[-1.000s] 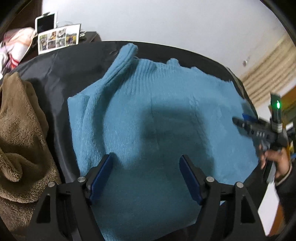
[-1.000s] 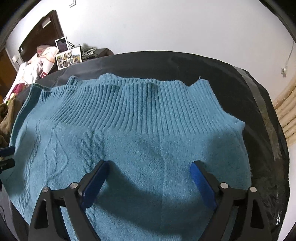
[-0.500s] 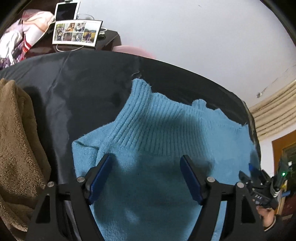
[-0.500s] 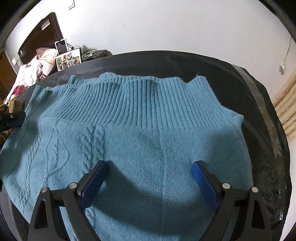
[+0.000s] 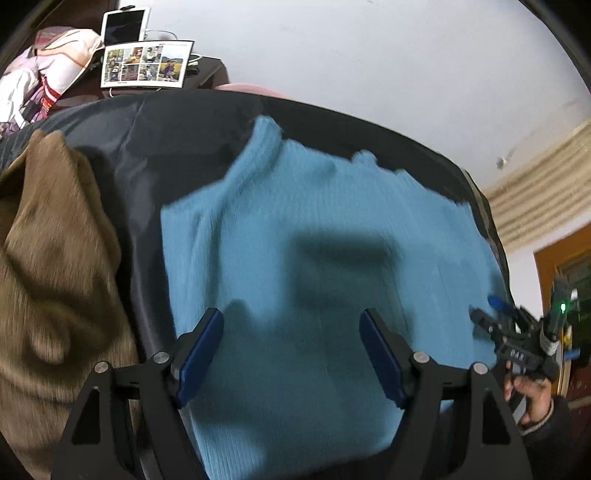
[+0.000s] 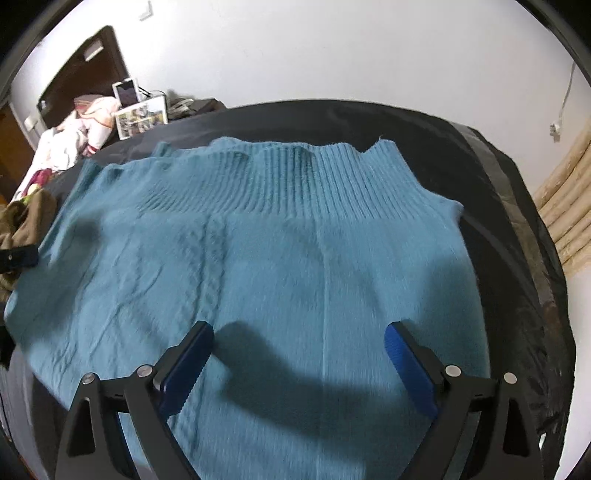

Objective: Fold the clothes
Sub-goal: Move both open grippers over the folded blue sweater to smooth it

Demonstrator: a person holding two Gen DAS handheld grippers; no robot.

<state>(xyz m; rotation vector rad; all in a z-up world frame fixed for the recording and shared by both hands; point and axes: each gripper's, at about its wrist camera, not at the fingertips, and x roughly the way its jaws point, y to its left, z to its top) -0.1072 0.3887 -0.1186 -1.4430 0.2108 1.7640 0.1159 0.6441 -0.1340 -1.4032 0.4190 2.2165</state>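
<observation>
A blue knit sweater [image 5: 314, 236] lies spread flat on a black table [image 5: 155, 129], its ribbed hem [image 6: 314, 177] toward the far edge. My left gripper [image 5: 293, 325] hovers open above the sweater's left part, nothing between its blue pads. In the right wrist view my right gripper [image 6: 299, 336] stands open over the sweater [image 6: 258, 266] near a lengthwise crease. In the left wrist view the right gripper [image 5: 491, 314] shows at the sweater's right edge, held by a hand [image 5: 528, 395].
A brown fleecy garment [image 5: 48, 266] is heaped at the table's left side. A photo collage [image 5: 144, 66], a tablet [image 5: 123, 24] and a pile of clothes [image 5: 44, 77] sit behind the table. White wall beyond; the table's right edge [image 6: 517, 229] drops off.
The left gripper has drawn back and up from the collar end, so more of the sweater shows. The right gripper has lifted slightly. Both have stayed open.
</observation>
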